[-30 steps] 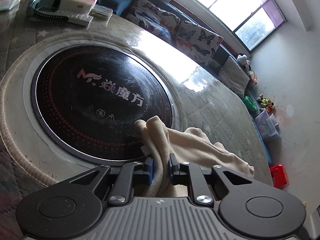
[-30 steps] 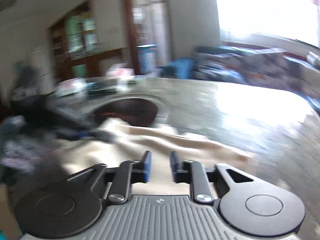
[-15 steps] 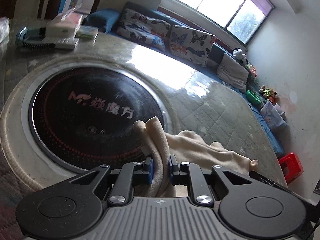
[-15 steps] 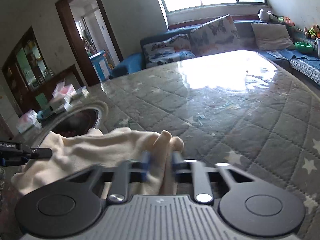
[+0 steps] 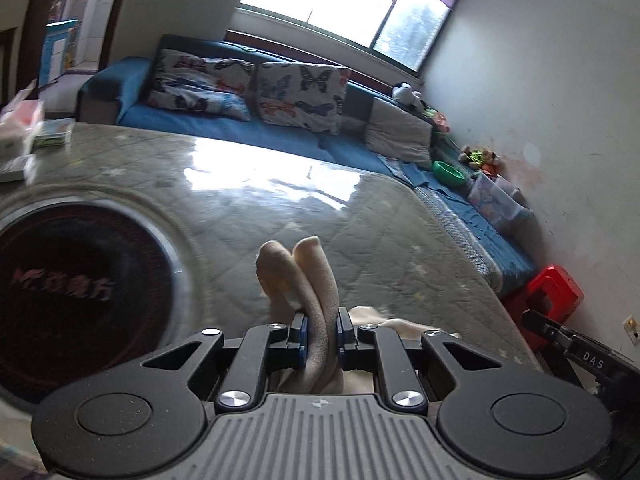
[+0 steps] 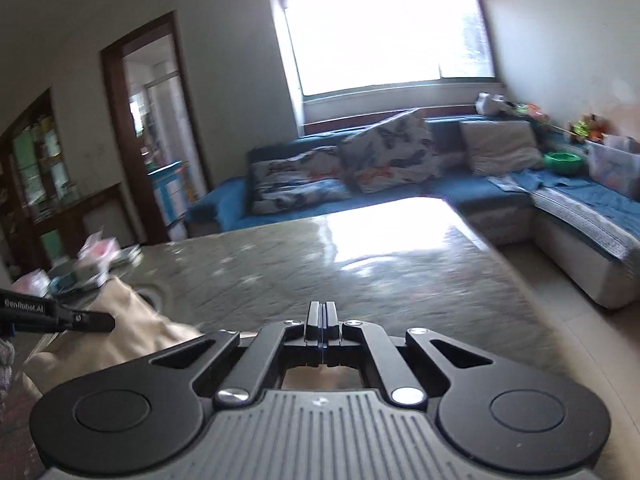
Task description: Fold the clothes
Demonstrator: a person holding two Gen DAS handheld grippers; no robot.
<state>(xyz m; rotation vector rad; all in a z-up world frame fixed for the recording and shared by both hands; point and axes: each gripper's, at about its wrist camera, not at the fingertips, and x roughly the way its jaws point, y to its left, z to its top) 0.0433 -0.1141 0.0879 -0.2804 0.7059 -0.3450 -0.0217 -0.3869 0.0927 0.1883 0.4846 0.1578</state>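
Observation:
A beige garment is pinched between the fingers of my left gripper, and a folded bunch of it sticks up above the quilted table. In the right wrist view the same garment hangs lifted at the lower left, with the left gripper's finger on it. My right gripper is shut with its jaws pressed together; beige cloth shows just below the jaws, but whether any is clamped I cannot tell.
A round black induction hob is set into the table on the left. Boxes and packets lie at the far left. A blue sofa with butterfly cushions lines the far side. A red stool stands on the right.
Both grippers have risen and tilted up, lifting the garment off the table. The right gripper's jaws, around a bunch of cloth half a second ago, are now fully together.

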